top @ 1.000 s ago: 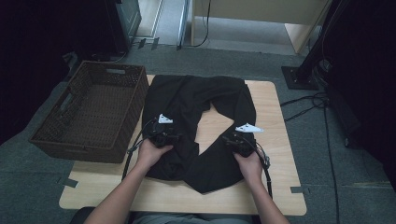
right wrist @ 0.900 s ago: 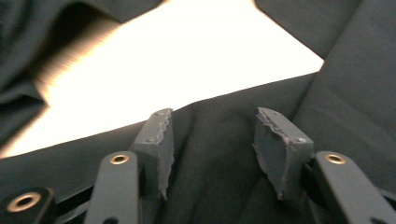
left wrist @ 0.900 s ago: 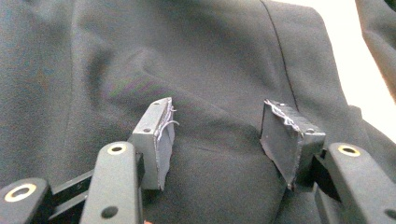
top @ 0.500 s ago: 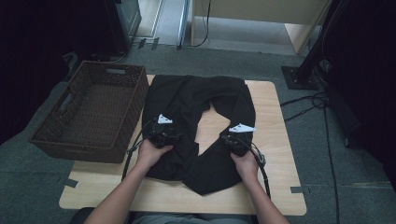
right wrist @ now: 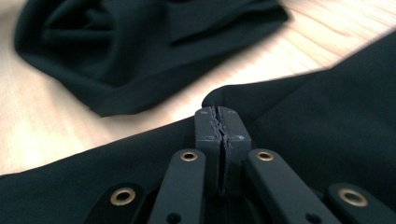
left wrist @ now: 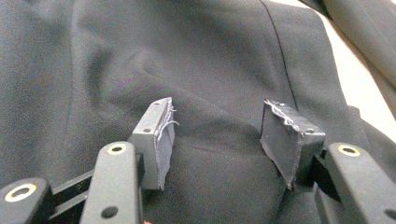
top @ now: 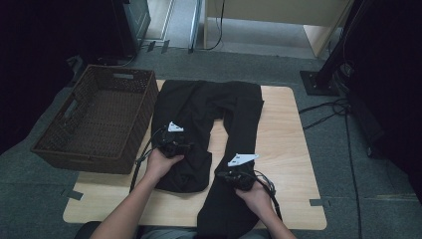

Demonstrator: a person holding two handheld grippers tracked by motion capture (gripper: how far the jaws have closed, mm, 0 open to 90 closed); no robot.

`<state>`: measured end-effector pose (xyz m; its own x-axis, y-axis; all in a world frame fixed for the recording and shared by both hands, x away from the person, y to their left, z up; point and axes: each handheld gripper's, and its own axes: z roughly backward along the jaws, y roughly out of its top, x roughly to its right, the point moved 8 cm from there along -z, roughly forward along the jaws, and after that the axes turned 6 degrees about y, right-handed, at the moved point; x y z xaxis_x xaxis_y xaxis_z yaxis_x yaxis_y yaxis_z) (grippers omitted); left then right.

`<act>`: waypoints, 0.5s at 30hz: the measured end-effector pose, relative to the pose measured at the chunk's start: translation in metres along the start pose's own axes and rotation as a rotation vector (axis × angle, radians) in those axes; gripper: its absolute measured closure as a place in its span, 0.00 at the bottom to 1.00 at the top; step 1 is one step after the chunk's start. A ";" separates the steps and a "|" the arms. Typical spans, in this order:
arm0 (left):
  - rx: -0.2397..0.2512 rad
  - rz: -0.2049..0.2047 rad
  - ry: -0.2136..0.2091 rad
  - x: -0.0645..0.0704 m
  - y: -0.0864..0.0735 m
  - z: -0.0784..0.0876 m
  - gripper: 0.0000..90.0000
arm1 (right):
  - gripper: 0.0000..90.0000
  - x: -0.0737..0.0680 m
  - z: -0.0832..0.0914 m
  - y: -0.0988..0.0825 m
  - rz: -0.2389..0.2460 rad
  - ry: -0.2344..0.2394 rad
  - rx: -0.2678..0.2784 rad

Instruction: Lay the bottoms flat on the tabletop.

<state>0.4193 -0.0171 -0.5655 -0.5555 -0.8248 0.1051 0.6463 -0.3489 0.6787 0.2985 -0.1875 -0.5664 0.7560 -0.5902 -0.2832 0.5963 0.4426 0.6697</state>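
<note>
The table [top: 283, 149], a pale wooden top in the middle of the high view, is covered across its centre by the black trousers [top: 199, 107]. The waistband is seen toward the top of the frame and the two legs run down toward the bottom edge. At centre left, overlapping the table's left edge, the brown wicker basket [top: 94, 122] is seen just beside the garment.

A second ago the two trouser legs were lying close together, crossing near the bottom. Now the right-hand leg [top: 234, 164] is drawn straight down to the lower middle of the frame, and a strip of bare wood is opened between it and the left leg [top: 181, 164], which is bunched in a short fold.

The change is made by the right gripper [top: 238, 178]: it has been shifted toward the lower centre, and its jaws have just been closing. In the right gripper view the pads [right wrist: 206, 126] are pressed together at the edge of the cloth, so the leg is judged to be pinched. The left gripper [top: 174, 145] is kept on the left leg with its jaws parted, the fabric lying loose between them [left wrist: 215, 140].

The garment is judged to be in the course of being straightened, with folding not yet begun.
</note>
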 end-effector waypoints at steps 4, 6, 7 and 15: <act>0.001 0.001 0.000 0.000 0.000 0.000 0.49 | 0.77 0.010 0.009 0.012 0.020 -0.088 0.080; 0.001 -0.001 0.000 0.000 0.000 0.000 0.49 | 0.74 0.027 0.017 0.017 -0.011 -0.145 0.116; 0.002 0.001 0.000 0.000 0.000 0.000 0.49 | 0.72 0.036 0.022 0.018 -0.025 -0.170 0.132; 0.004 0.000 0.001 0.000 0.000 0.000 0.49 | 0.66 0.113 0.050 0.012 -0.171 -0.367 0.194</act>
<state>0.4191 -0.0172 -0.5657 -0.5550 -0.8253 0.1043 0.6440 -0.3469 0.6818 0.3776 -0.2825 -0.5557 0.4845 -0.8596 -0.1623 0.6162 0.2037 0.7608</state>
